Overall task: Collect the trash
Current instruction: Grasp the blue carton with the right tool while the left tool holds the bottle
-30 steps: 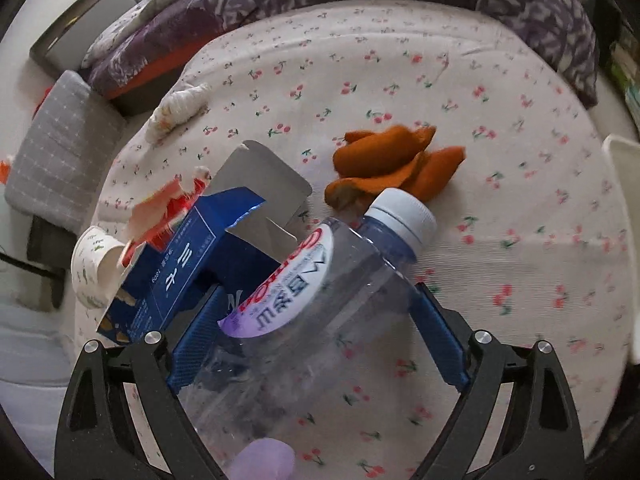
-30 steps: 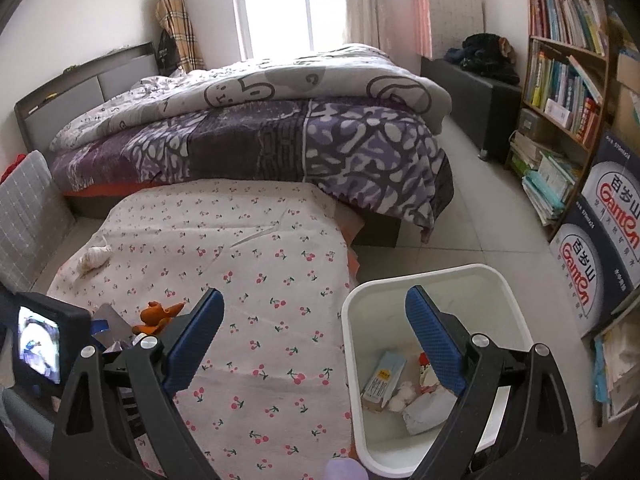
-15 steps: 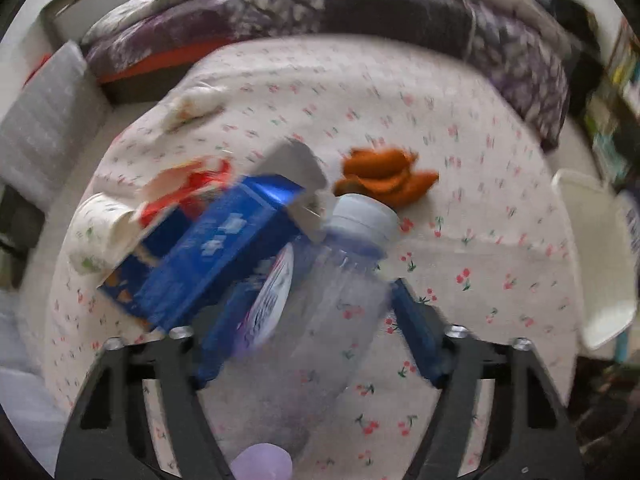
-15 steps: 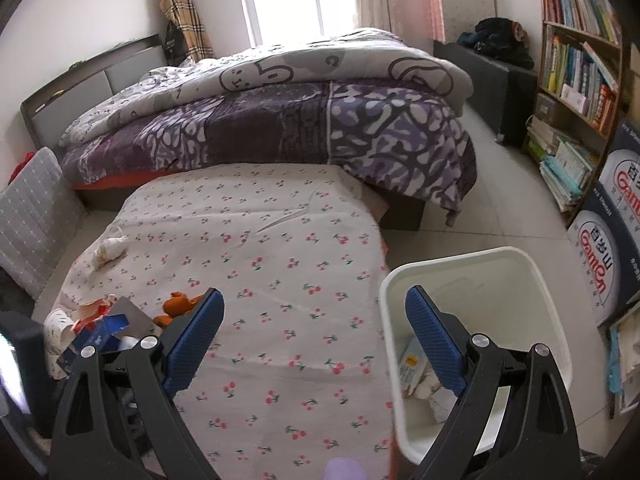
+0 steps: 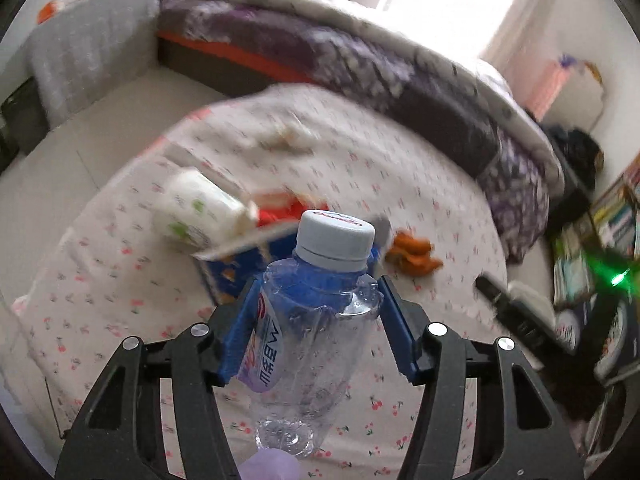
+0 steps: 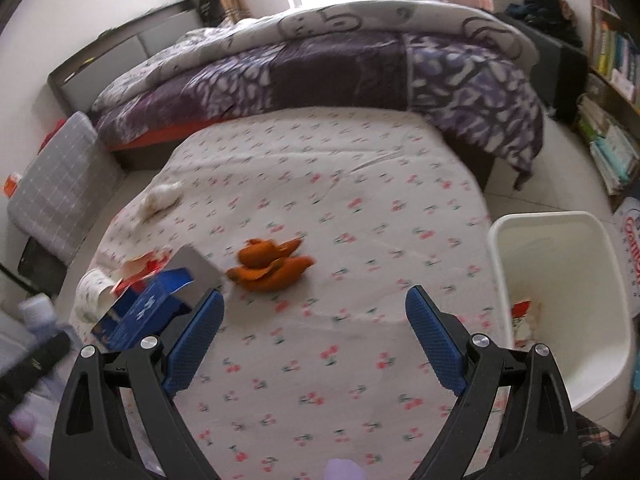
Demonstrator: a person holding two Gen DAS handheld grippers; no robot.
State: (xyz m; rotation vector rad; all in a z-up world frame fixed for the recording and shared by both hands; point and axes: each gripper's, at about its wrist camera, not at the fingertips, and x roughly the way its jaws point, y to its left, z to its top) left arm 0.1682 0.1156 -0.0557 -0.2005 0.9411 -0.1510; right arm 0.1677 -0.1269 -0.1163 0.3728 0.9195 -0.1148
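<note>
left hand-held gripper (image 5: 316,304) has just been closing, clamps plastic bottle (image 5: 316,320).

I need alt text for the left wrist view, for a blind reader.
The left gripper holds a clear plastic bottle with a grey cap between its blue pads, above a cherry-print sheet. Behind lie a blue carton and orange peel.

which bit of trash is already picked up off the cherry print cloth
The clear plastic bottle with the white cap, clamped in the left tongs. The orange peel, blue carton and white paper cup lie on the cloth.
</note>
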